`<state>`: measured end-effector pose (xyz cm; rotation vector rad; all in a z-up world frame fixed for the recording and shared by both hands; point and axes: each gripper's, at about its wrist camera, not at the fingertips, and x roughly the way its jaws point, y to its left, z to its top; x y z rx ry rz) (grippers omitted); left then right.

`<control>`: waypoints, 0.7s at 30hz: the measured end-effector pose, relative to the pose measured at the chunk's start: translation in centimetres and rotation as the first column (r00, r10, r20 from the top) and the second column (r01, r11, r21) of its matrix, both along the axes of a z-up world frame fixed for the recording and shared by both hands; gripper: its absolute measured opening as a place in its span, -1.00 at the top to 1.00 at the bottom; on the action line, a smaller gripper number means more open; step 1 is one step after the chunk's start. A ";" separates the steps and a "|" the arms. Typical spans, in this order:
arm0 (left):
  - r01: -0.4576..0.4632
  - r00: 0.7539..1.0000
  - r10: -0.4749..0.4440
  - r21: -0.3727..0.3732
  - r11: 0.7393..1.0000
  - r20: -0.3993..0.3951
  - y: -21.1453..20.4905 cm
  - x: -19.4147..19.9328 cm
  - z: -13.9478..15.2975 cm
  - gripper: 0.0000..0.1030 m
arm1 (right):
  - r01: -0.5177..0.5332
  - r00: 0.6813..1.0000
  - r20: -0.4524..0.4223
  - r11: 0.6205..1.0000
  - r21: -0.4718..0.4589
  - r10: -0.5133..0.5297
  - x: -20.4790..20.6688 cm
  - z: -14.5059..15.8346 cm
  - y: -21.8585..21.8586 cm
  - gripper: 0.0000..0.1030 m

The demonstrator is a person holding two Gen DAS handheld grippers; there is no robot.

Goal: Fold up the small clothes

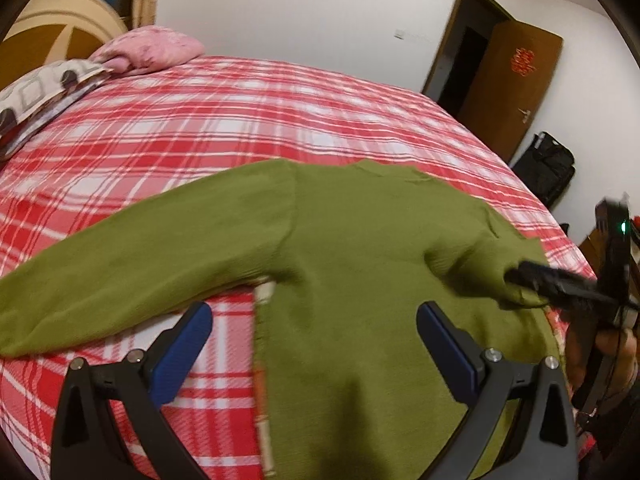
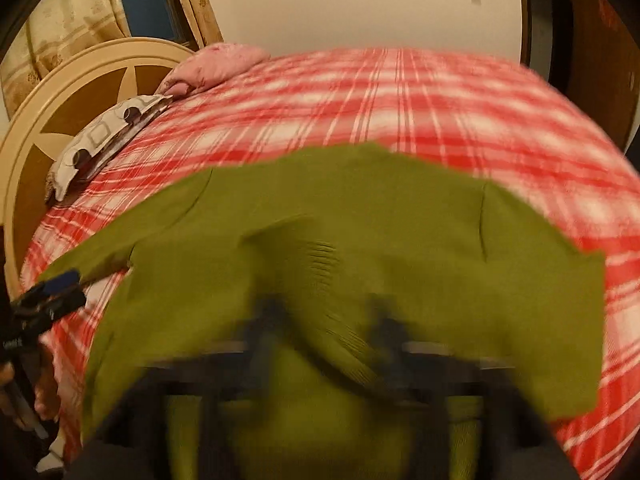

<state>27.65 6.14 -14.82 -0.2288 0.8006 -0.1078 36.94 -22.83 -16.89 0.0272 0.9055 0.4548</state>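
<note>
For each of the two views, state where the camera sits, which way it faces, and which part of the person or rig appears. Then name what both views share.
Left wrist: on the left gripper, facing the green sweater; right gripper enters.
Right wrist: on the blurred right gripper, above the sweater; left gripper enters.
Shared: sweater, plaid bedspread, pink pillow.

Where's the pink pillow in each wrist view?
Left wrist: pink pillow upper left, at the bed's far end.
Right wrist: pink pillow upper left of centre, beside the round headboard.
Shared landmark: green sweater on the plaid bedspread.
</note>
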 end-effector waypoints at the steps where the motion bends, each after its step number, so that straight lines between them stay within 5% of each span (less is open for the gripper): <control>1: 0.013 1.000 -0.013 -0.003 1.000 0.001 -0.5 0.2 0.2 -1.00 | -0.006 1.000 -0.011 1.000 0.018 0.006 -0.6 -0.1 -0.8 -0.68; 7: 0.137 0.990 -0.137 -0.044 0.990 -0.012 -5.3 1.9 0.7 -1.00 | 0.114 0.993 0.006 0.993 0.018 -0.114 -5.8 0.1 -7.3 -0.68; 14: 0.248 0.968 -0.249 -0.039 0.968 -0.027 -11.9 5.2 0.4 -1.00 | 0.257 0.954 0.157 0.966 0.018 -0.257 -10.7 -0.5 -12.3 -0.68; 21: 0.248 0.960 -0.250 -0.026 0.968 -0.123 -14.8 8.8 -2.6 -0.96 | 0.286 0.915 0.282 0.957 0.050 -0.288 -12.6 -0.3 -14.3 -0.68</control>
